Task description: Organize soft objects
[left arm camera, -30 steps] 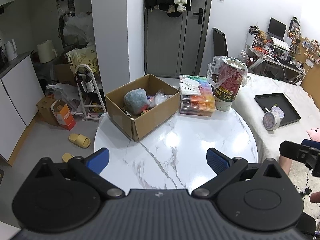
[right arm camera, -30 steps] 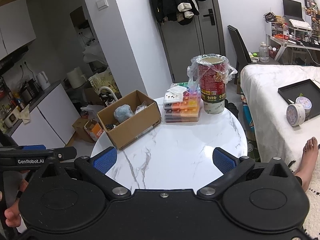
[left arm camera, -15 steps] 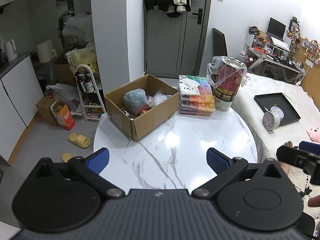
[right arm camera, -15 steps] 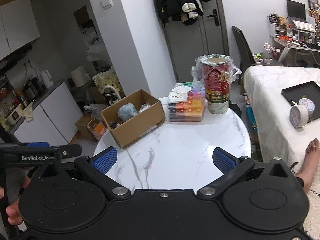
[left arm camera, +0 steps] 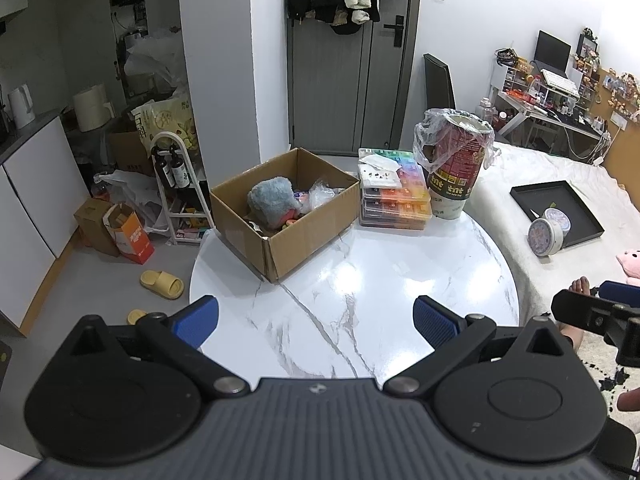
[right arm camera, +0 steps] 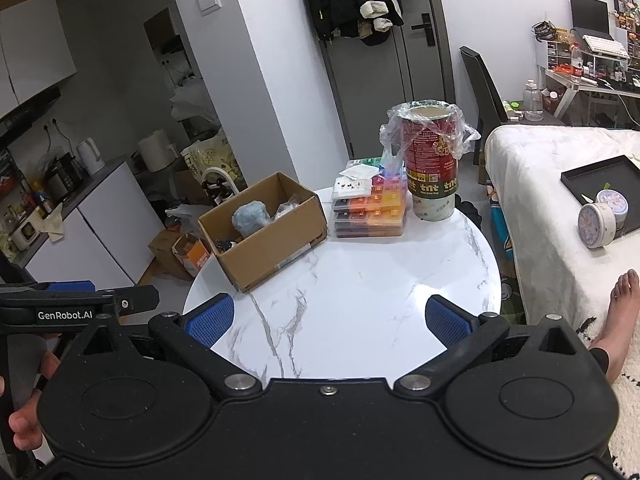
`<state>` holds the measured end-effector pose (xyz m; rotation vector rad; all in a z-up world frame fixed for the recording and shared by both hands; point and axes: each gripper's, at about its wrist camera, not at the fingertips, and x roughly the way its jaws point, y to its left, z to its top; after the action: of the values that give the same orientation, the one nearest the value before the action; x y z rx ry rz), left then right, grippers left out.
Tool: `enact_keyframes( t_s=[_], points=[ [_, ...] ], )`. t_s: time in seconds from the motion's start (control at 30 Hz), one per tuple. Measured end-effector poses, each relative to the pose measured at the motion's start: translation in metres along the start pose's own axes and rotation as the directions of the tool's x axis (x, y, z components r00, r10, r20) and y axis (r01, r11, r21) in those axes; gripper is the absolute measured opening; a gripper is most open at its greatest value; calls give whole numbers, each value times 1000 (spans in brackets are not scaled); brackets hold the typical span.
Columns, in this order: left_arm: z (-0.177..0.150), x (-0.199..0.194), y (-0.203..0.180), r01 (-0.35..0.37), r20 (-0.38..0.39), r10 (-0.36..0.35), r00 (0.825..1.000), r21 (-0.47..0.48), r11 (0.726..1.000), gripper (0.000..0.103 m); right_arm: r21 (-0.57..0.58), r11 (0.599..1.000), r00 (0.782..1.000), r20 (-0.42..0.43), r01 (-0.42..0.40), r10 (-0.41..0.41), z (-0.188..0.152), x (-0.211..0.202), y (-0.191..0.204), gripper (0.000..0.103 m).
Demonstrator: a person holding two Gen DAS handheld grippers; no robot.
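An open cardboard box (left arm camera: 308,224) (right arm camera: 276,240) sits at the back left of the round white marble table (left arm camera: 360,280) (right arm camera: 360,280). Inside it lie a fluffy grey-blue soft toy (left arm camera: 270,200) (right arm camera: 250,218), a crinkled clear plastic bag (left arm camera: 322,196) and small colourful items. My left gripper (left arm camera: 316,320) hangs open over the table's near edge with nothing between its fingers. My right gripper (right arm camera: 326,318) is also open and empty, well back from the box. A pink plush (left arm camera: 628,260) lies on the bed at the right edge.
Stacked colourful organiser boxes (left arm camera: 394,194) (right arm camera: 372,208) and a red can lined with a plastic bag (left arm camera: 456,168) (right arm camera: 432,160) stand behind the box. A bed with a black tray (left arm camera: 556,208) is to the right; a person's bare foot (right arm camera: 618,304) rests beside it. Floor clutter lies left.
Both grippers have drawn back slightly from the table; the right wrist view shows the table smaller and further off. Both stay open and empty.
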<state>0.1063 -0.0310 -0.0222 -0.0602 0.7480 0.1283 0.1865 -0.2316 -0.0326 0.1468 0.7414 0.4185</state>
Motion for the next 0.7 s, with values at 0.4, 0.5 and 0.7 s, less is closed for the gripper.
enact_keyframes(
  t_s=[0.4,0.5,0.7],
  points=[
    [-3,2,-1,-2,-2,2,1000,7,1000,103,-1,1000,1000,-1,-4,4,1,1,0,103],
    [-3,2,-1,0,-2,0,1000,8,1000,103,0,1000,1000,-3,0,0,1,2,-1,103],
    [-4,2,-1,-2,3,2,1000,12,1000,103,1,1000,1000,-5,-3,3,1,2,-1,103]
  ],
)
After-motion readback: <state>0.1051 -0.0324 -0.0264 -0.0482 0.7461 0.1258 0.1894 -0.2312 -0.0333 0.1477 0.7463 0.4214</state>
